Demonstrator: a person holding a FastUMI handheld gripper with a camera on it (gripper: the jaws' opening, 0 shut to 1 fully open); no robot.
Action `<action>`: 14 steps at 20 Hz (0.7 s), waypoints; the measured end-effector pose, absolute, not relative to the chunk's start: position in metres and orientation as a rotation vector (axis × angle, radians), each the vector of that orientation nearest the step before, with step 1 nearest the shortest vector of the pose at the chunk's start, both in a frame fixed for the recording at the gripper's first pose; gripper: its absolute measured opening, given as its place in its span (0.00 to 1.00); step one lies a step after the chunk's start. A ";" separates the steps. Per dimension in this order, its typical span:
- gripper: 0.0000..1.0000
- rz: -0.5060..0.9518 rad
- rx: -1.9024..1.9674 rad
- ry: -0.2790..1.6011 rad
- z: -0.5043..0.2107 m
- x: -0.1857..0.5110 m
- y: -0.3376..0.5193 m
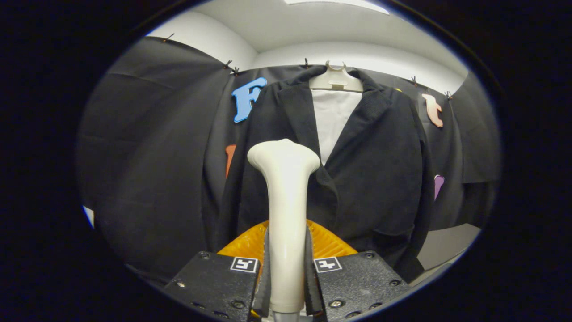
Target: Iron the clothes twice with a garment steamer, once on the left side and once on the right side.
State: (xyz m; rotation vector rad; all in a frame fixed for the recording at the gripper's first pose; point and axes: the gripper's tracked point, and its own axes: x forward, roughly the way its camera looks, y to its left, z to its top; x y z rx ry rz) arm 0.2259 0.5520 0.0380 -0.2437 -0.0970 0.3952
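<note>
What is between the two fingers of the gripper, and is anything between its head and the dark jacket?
In the gripper view, the gripper is shut on the cream plastic steamer handle. Nothing lies between its head and the dark hanging jacket.

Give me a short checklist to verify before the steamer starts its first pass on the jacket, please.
1. Tongs shut on the steamer handle, both fingers pressing: ok.
2. Steamer upright, head toward the jacket: ok.
3. Jacket hangs on its hanger, front facing the tongs: ok.
4. Steamer head touching the fabric: cannot tell.
5. Steam coming out: cannot tell.
6. Head placed on the jacket's left or right side: not ok, it sits near the middle.
</note>
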 end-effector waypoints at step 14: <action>0.33 0.364 -0.265 0.034 -0.014 0.216 0.523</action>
